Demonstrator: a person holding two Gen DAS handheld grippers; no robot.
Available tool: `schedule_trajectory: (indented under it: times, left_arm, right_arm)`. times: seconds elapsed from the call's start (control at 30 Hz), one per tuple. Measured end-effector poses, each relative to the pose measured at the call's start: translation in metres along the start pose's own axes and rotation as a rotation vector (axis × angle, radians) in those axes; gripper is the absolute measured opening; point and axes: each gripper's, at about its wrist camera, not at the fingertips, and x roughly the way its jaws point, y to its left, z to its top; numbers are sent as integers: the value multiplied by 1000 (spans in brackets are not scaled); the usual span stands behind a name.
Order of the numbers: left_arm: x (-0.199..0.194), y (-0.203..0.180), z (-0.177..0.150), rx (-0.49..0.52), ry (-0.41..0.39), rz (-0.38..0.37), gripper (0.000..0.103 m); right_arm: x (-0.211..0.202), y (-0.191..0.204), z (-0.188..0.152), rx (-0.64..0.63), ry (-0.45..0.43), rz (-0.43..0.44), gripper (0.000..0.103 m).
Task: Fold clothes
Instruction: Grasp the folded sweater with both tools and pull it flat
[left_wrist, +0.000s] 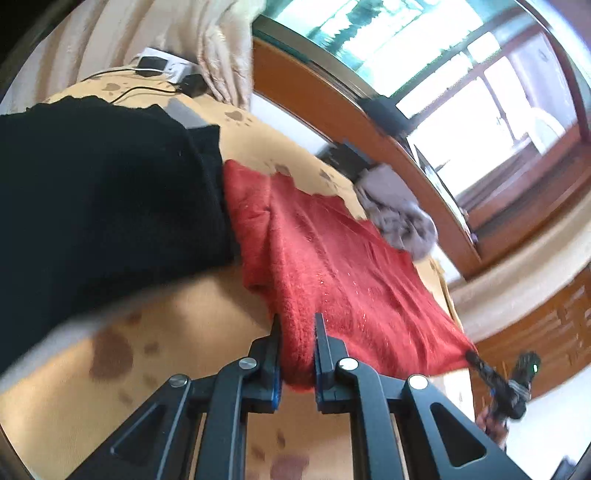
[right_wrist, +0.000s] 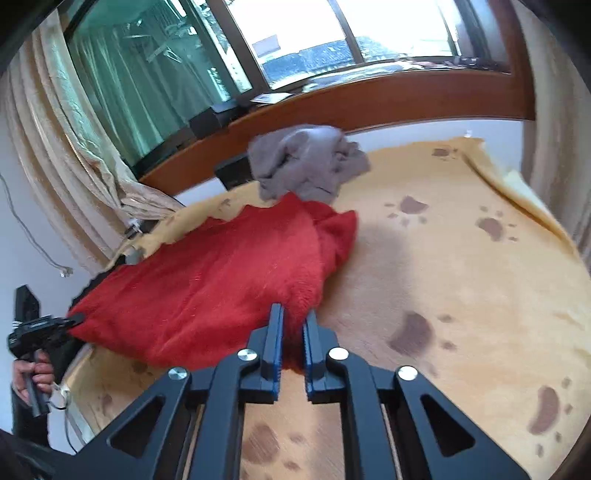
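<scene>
A red knitted sweater (left_wrist: 332, 258) is stretched over the yellow paw-print blanket (left_wrist: 184, 332), held at two corners. My left gripper (left_wrist: 298, 325) is shut on one bottom corner of it. My right gripper (right_wrist: 293, 317) is shut on the other corner of the red sweater (right_wrist: 207, 280). In the left wrist view the right gripper (left_wrist: 476, 360) shows at the far right, pinching the cloth's corner. The left gripper (right_wrist: 75, 318) appears at the left edge of the right wrist view, with a hand (right_wrist: 35, 373) on its handle. One red sleeve (right_wrist: 338, 236) lies folded toward the middle.
A black garment (left_wrist: 103, 199) lies left of the sweater. A crumpled grey garment (right_wrist: 306, 162) sits at the far edge of the blanket (right_wrist: 461, 280), near a wooden window sill (right_wrist: 332, 103). Beige curtains (right_wrist: 74, 147) hang at the left, and a charger with cables (left_wrist: 159, 68) rests beyond the black garment.
</scene>
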Motion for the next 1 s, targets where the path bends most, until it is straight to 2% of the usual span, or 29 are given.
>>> schedule_trajectory:
  times: [0.07, 0.17, 0.23, 0.3, 0.37, 0.4, 0.47, 0.53, 0.57, 0.6, 0.63, 0.67, 0.73, 0.77, 0.8, 0.87, 0.93, 1.0]
  left_arm:
    - [-6, 7, -12, -8, 17, 27, 12]
    - [-19, 28, -29, -10, 26, 111, 11]
    - [-22, 44, -37, -22, 34, 185, 11]
    - [-25, 54, -39, -16, 30, 247, 11]
    - [-34, 50, -37, 10, 1, 266, 11]
    - [-37, 46, -35, 24, -14, 264, 11]
    - [-39, 26, -27, 73, -40, 220, 11]
    - [-34, 6, -18, 121, -54, 191, 12]
    - [-28, -7, -12, 147, -57, 178, 13]
    - [-20, -18, -5, 167, -58, 167, 16]
    - [-8, -26, 2, 180, -57, 160, 19]
    - [4, -35, 8, 192, -56, 153, 27]
    - [28, -52, 22, 218, -54, 139, 51]
    - [40, -60, 29, 231, -53, 131, 70]
    - [52, -69, 36, 244, -52, 124, 76]
    - [76, -81, 46, 269, -44, 131, 76]
    - [100, -77, 48, 294, -16, 210, 76]
    - [120, -71, 47, 317, 11, 282, 76]
  right_arm:
    - [-3, -8, -17, 25, 47, -27, 7]
    - [-4, -24, -46, 72, 103, -70, 4]
    - [-2, -42, -62, 138, 122, -56, 5]
    - [-4, -57, -65, 200, 105, -46, 6]
    - [-9, -64, -56, 236, 73, -57, 7]
    - [-10, -63, -47, 226, 65, -68, 11]
    - [-7, -58, -25, 182, 60, -70, 22]
    - [0, -54, -6, 152, 54, -68, 62]
    - [5, -52, 3, 141, 49, -64, 78]
    - [12, -50, 14, 137, 42, -51, 99]
    - [19, -48, 24, 133, 35, -38, 102]
    - [26, -46, 34, 130, 28, -26, 102]
    - [43, -43, 53, 114, 23, -13, 102]
    - [53, -41, 60, 108, 21, -27, 102]
    - [64, -41, 67, 103, 28, -38, 102]
    - [92, -44, 72, 107, 99, -42, 102]
    - [115, -41, 65, 90, 177, -33, 101]
    - [127, -28, 50, 12, 219, -64, 101]
